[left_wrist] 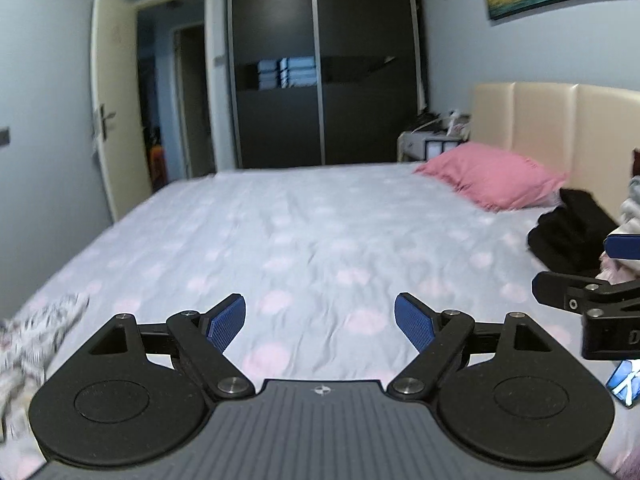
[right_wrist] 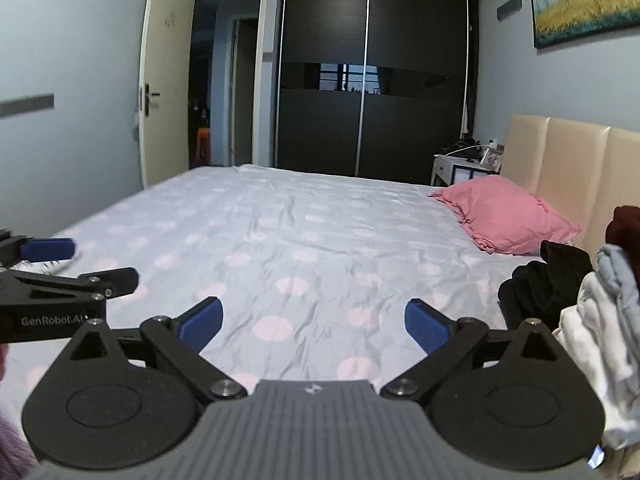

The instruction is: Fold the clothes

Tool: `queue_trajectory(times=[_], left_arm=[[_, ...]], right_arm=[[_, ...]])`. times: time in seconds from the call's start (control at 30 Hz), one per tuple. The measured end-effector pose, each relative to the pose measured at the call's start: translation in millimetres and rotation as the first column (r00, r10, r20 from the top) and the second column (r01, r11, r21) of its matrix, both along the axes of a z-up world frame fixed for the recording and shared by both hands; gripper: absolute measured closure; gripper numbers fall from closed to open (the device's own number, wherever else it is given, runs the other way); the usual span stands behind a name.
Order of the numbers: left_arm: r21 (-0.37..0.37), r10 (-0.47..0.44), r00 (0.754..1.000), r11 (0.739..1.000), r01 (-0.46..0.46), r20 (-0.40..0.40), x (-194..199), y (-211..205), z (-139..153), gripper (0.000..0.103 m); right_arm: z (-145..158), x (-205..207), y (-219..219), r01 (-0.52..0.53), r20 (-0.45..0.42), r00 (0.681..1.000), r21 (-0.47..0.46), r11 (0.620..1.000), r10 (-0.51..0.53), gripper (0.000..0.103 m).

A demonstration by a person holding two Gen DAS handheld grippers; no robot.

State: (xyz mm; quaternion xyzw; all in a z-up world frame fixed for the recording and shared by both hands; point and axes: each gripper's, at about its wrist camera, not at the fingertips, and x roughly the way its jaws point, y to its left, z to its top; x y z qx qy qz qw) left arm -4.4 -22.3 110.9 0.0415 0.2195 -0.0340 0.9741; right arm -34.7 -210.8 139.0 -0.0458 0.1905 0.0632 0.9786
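1. Both grippers are empty. In the left wrist view the left gripper (left_wrist: pixel 320 322) has its blue pads spread wide with only bedsheet between them. The right gripper (right_wrist: pixel 313 324) is just as wide in its own view, with nothing between its fingers either.

2. The bed (left_wrist: pixel 304 232) takes up the middle of both frames. Its pale sheet with pink dots lies bare across the centre, so no garment is laid out for folding.

3. The clothes to fold sit at the right edge of both views. A black garment (right_wrist: pixel 540 288) lies near the pink pillow (right_wrist: pixel 508 216). Just right of it, a heap of white and grey clothes (right_wrist: pixel 600 320) fills the lower right of the right wrist view, with something dark red above it.

4. A patterned light fabric (left_wrist: pixel 36 332) lies at the lower left of the left wrist view, at the bed's edge. It is blurred, so it may be a rumpled garment set aside or one waiting its turn; I cannot tell which, and it does not look neatly folded.

5. Judging from this, the task is between garments. No tidy folded stack shows in either frame, and the heap on the right remains to be done.

6. The likely next step is picking a piece from the right-hand heap and spreading it on the bare sheet.
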Motion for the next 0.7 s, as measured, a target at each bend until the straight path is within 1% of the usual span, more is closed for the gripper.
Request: queue_trajectory(times=[0.1,0.2,0.3,0.37,0.53,0.7], left_arm=[[0.014,0.033,0.998,0.999,-0.032,-0.062,3.0,6.4,-22.9,0.021],[0.021,0.061,0.991,0.998,-0.059,-0.117,3.9,11.4,-42.0,0.021],[0.029,0.066,0.986,0.998,-0.062,-0.154,9.5,8.5,-57.1,0.021],[0.037,0.064,0.983,0.998,-0.059,-0.174,9.3,10.8,-67.9,0.021],[0.031,0.068,0.971,0.998,-0.063,-0.231,15.7,12.9,-88.1,0.021],[0.017,0.077,0.961,0.997,-0.075,-0.264,22.1,14.7,-98.2,0.021]], right_arm=[[-28.4,2.9,12.7,0.048,-0.017,0.999,0.003,0.999,-0.048,0.004],[-53.8,7.9,17.2,0.080,-0.059,0.995,0.040,0.996,-0.077,0.004],[-76.0,12.9,21.0,0.094,-0.105,0.991,0.064,0.994,-0.087,0.004],[-87.3,15.0,22.3,0.101,-0.126,0.988,0.063,0.993,-0.093,0.004],[-106.3,25.3,27.2,0.094,-0.198,0.977,0.046,0.995,-0.083,0.004],[-114.4,31.7,31.7,0.098,-0.236,0.968,0.031,0.995,-0.088,0.004]])
